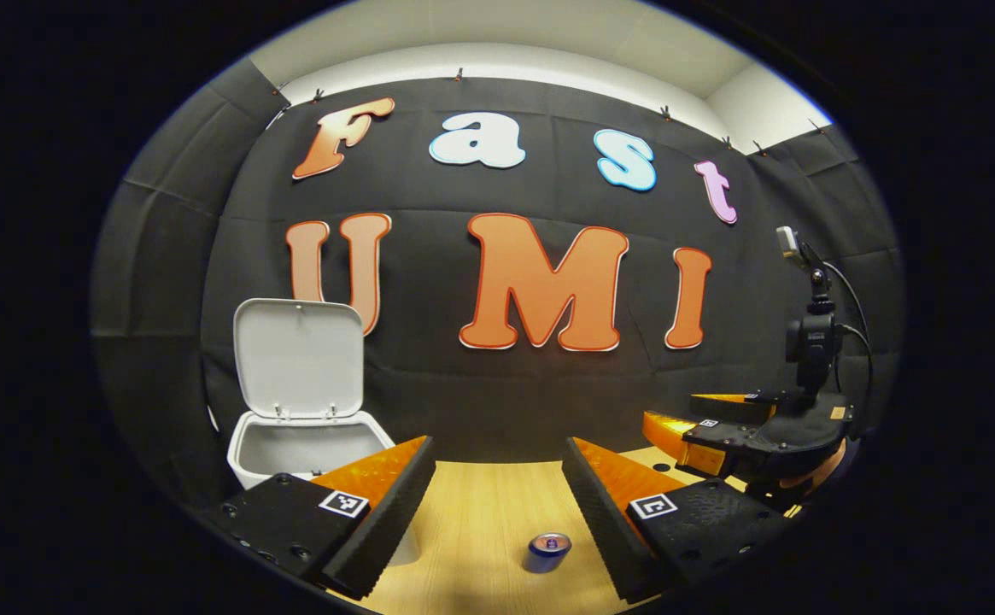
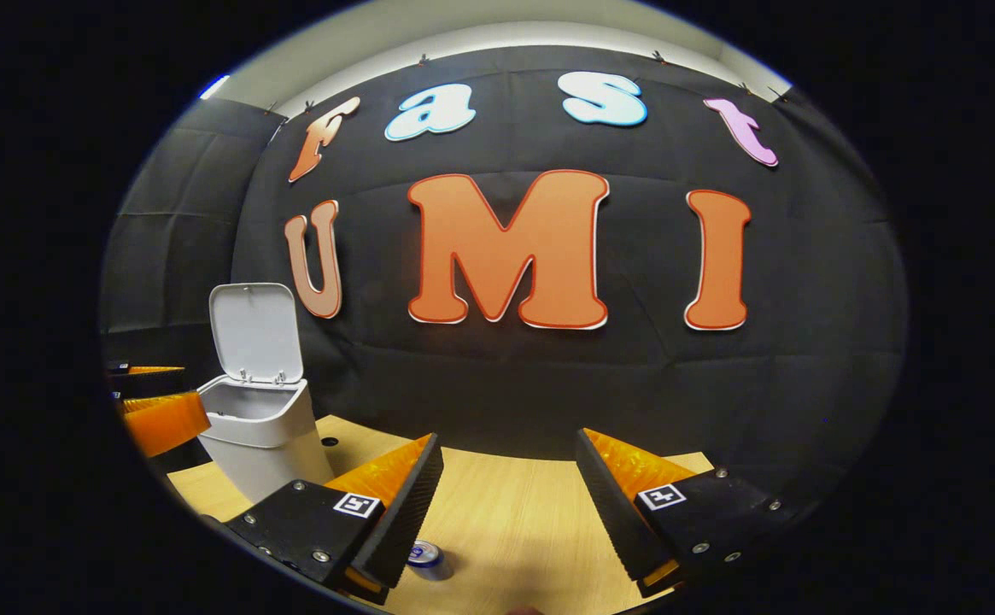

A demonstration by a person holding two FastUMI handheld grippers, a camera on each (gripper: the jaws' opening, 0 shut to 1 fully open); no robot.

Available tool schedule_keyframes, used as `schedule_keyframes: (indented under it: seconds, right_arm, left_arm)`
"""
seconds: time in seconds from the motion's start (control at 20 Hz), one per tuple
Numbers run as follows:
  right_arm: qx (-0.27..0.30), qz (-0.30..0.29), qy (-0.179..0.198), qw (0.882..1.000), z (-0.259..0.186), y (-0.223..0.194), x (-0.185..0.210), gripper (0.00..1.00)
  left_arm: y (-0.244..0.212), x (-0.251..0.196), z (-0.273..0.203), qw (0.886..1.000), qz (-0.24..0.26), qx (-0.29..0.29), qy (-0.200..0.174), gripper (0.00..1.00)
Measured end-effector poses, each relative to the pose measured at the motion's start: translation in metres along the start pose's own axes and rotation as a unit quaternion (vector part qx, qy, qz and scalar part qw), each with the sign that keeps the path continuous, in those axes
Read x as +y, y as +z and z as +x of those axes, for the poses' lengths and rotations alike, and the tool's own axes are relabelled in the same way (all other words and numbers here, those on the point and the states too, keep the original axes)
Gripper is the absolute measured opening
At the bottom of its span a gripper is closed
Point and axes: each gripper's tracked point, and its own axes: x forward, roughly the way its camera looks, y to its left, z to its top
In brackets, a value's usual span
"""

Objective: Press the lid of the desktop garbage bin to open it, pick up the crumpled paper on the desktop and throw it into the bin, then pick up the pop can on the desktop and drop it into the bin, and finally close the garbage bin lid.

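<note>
Standing open-lidded, bin (image 1: 309,444), pop can (image 1: 548,551) upright on table (image 1: 480,512), both tongs (image 1: 497,504) (image 2: 506,504) wide, empty.

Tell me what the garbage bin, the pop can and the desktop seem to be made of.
Garbage bin: likely plastic, smooth matte white, with a moulded hinged lid standing open. Pop can: probably aluminium, given its shiny silvery top and glossy blue side. Desktop: pale wood or wood-look laminate, with faint straight grain lines; which one cannot be told.
</note>
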Motion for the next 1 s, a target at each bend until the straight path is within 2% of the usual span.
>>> schedule_keyframes:
  seconds: [0.45,0.75,1.0]
  right_arm:
    - [0.012,0.017,-0.046,0.999,-0.031,-0.012,-0.039,0.94]
    - [0.022,0.012,-0.067,0.997,-0.046,-0.019,-0.058,0.94]
    - [0.031,0.015,-0.088,0.996,-0.057,-0.025,-0.075,0.94]
  left_arm:
    - [-0.052,-0.035,0.022,0.998,0.004,0.056,-0.031,0.98]
    - [-0.105,-0.059,0.039,0.994,0.001,0.095,-0.057,0.98]
    - [-0.153,-0.066,0.055,0.99,0.019,0.127,-0.06,0.98]
